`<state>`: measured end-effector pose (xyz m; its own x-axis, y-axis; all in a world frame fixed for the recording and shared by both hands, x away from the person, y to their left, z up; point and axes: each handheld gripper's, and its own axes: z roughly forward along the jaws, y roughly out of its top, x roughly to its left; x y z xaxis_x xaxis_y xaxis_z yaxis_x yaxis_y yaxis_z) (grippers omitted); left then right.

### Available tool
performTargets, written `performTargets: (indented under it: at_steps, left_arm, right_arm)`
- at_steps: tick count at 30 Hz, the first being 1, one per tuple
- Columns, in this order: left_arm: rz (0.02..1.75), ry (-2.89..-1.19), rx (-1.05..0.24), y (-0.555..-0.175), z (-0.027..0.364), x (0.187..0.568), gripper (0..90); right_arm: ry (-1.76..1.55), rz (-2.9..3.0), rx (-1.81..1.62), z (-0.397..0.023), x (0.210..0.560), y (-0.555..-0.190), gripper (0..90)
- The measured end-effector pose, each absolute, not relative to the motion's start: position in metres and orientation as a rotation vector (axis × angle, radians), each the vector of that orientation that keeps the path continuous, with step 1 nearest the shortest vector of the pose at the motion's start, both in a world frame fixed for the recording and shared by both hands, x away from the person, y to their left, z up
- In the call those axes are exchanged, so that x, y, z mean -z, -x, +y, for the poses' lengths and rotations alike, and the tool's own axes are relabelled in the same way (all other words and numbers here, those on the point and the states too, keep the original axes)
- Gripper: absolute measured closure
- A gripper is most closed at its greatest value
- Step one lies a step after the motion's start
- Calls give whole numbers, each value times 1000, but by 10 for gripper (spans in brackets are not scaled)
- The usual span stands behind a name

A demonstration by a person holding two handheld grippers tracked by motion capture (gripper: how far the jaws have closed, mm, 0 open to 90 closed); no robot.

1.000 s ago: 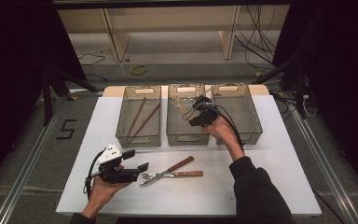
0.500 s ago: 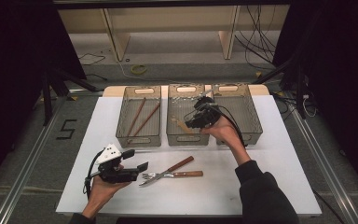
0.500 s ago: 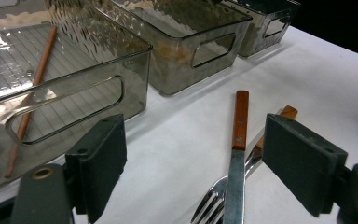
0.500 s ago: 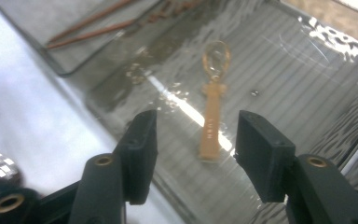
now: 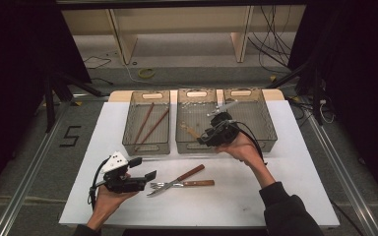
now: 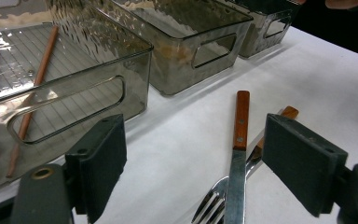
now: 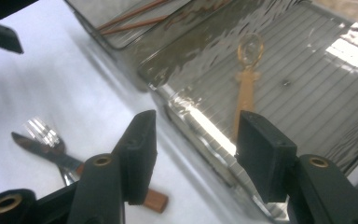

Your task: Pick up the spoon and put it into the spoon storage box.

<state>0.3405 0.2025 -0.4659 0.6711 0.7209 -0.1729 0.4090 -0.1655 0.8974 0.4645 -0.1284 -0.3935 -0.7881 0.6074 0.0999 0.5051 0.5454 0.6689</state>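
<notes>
My right gripper (image 5: 204, 139) hangs over the near wall of the middle bin (image 5: 197, 146). Its jaws have just been opening and stand open, nothing between them (image 7: 193, 140). A wooden spoon (image 7: 246, 88) lies on that bin's floor just beyond them, also seen from above (image 5: 191, 130). My left gripper (image 5: 144, 168) rests at the table's front left, open (image 6: 196, 158), pointing at a wooden-handled knife (image 6: 239, 135) and a fork (image 6: 213, 207). These two lie crossed on the white table, the knife (image 5: 191, 172) over the fork (image 5: 197, 183).
Three smoky clear bins stand side by side at the back of the white table (image 5: 285, 187). The left bin (image 5: 145, 147) holds two brown chopsticks (image 5: 150, 125). The right bin (image 5: 266, 140) sits beside my right hand. Dark floor surrounds the table.
My right gripper has drawn back toward the near edge of the middle bin, and its jaws stand wider than before. The left hand has kept still.
</notes>
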Motion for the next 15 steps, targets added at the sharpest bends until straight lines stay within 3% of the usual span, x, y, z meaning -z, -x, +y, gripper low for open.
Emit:
performTargets:
  at_steps: [8, 15]
  left_arm:
    - [905, -1796, -356, -341, 203, 466, 213]
    - [904, -1792, -356, -340, 203, 466, 213]
  right_arm:
    - [-931, 2656, -1100, -130, 407, -453, 461]
    - [-907, 2665, -1081, -122, 419, -444, 568]
